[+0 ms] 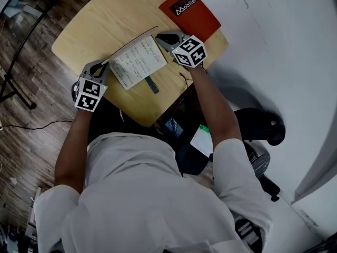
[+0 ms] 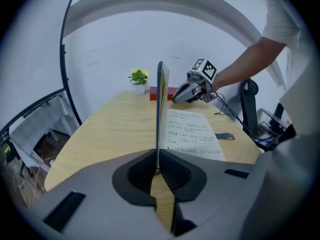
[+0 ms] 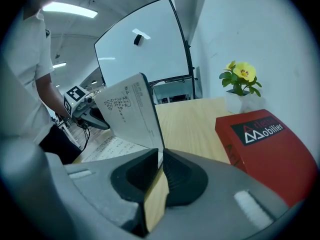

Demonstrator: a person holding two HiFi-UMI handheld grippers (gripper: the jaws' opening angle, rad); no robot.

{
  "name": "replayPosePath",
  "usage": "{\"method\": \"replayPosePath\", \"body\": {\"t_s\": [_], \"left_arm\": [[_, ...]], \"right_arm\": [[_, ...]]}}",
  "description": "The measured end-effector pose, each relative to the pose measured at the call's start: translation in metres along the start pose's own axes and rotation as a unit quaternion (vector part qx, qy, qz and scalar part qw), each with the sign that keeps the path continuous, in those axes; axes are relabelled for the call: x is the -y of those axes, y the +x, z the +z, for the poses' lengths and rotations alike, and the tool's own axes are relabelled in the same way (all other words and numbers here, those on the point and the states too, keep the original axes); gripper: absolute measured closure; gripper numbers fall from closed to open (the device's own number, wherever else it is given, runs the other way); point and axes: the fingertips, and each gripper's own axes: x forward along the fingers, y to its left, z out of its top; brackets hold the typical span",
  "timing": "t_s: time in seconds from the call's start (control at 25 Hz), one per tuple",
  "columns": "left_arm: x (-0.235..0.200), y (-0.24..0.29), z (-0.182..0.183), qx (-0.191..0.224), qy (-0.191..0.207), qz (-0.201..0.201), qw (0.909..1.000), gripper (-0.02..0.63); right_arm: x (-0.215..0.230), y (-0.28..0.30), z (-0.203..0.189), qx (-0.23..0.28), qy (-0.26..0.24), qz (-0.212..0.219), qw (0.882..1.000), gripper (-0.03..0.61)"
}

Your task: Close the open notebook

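Observation:
The notebook lies open on the wooden table (image 1: pixel 100 25), its handwritten page (image 1: pixel 138 61) facing up. One leaf (image 2: pixel 161 104) of it stands upright on edge above that page. My left gripper (image 2: pixel 157 166) is shut on the near corner of this leaf. My right gripper (image 3: pixel 160 159) is shut on the other corner of the same leaf (image 3: pixel 131 111), which tilts over the lying page (image 3: pixel 112 146). In the head view the left gripper (image 1: pixel 105 66) and the right gripper (image 1: pixel 164 38) sit at the two ends of the notebook's far edge.
A red book (image 1: pixel 189 12) lies just beyond the right gripper. A small potted yellow flower (image 3: pixel 240 84) stands at the table's far edge by the wall. A small dark strap (image 1: pixel 152 84) lies near the notebook. A chair (image 1: pixel 263 125) stands at the right.

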Motion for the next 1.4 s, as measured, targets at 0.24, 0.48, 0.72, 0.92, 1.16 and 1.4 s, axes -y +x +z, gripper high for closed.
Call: {"method": "replayPosePath", "body": {"t_s": [0.24, 0.48, 0.72, 0.92, 1.16, 1.4], "left_arm": [[0.009, 0.001, -0.002, -0.024, 0.109, 0.019, 0.9936, 0.591], [0.018, -0.002, -0.008, -0.039, 0.175, 0.017, 0.9836, 0.589], [0.035, -0.004, -0.019, -0.057, 0.233, 0.001, 0.9708, 0.581], [0.058, -0.003, -0.041, -0.093, 0.286, -0.031, 0.9533, 0.554], [0.076, -0.01, -0.053, -0.091, 0.26, -0.043, 0.9604, 0.568], [0.067, -0.033, -0.014, -0.009, 0.135, -0.033, 0.9903, 0.568]], "right_arm": [[-0.002, -0.017, -0.01, 0.016, 0.02, -0.018, 1.0, 0.549], [-0.002, -0.039, -0.009, 0.055, 0.06, -0.057, 0.995, 0.549], [-0.007, -0.074, 0.005, 0.138, 0.108, -0.106, 0.979, 0.549], [-0.026, -0.087, 0.004, 0.176, 0.131, -0.095, 0.971, 0.549], [-0.04, -0.097, -0.007, 0.209, 0.168, -0.093, 0.959, 0.549], [-0.06, -0.121, 0.019, 0.253, 0.128, -0.118, 0.952, 0.549]]}}
